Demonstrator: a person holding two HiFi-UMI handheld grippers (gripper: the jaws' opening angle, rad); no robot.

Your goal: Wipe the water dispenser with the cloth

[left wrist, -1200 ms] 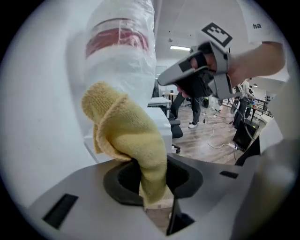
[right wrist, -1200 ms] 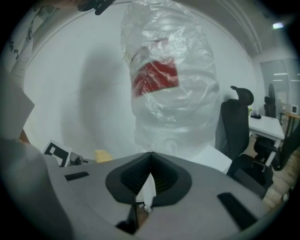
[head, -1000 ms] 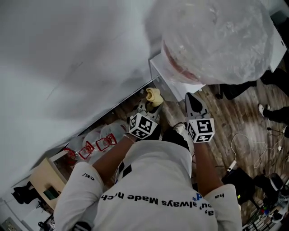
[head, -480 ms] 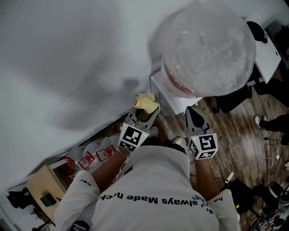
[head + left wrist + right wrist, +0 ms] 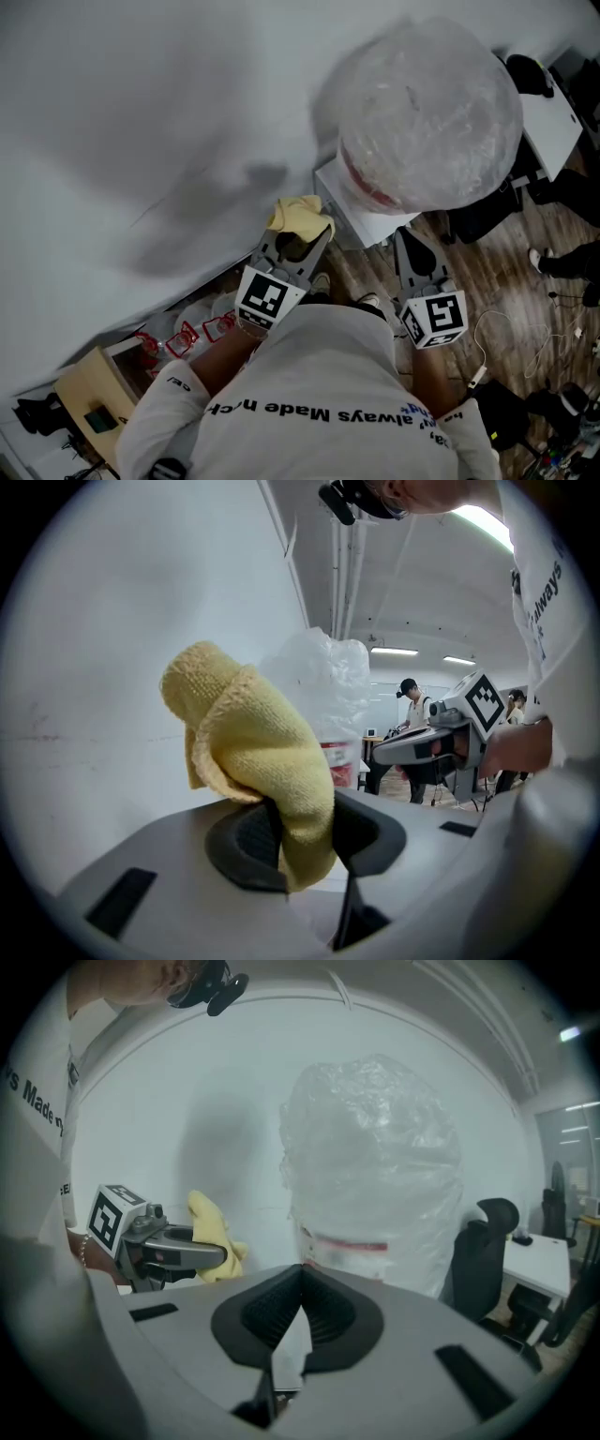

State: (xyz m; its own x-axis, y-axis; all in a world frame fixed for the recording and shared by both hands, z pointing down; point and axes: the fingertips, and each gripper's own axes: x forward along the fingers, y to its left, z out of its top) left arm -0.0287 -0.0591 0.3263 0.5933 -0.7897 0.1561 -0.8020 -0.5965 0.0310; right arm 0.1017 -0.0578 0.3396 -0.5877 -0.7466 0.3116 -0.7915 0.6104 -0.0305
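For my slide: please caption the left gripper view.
Left tongs grip a yellow cloth near the wrapped water dispenser.

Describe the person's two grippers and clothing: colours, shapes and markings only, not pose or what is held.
Both grippers are grey plastic: the left gripper and right gripper each end in two tapering jaws lined with black ribbed pads. Each carries a white cube printed with black square markers. The person wears a white short-sleeved shirt with dark lettering.

The dispenser (image 5: 367, 221) is standing against the wall (image 5: 141, 112), the bottle (image 5: 427, 103) sitting on it. The cloth (image 5: 298, 216), in the left tool (image 5: 296, 238), is hanging just left of the dispenser, and the right tool (image 5: 412, 251) is hovering before it.
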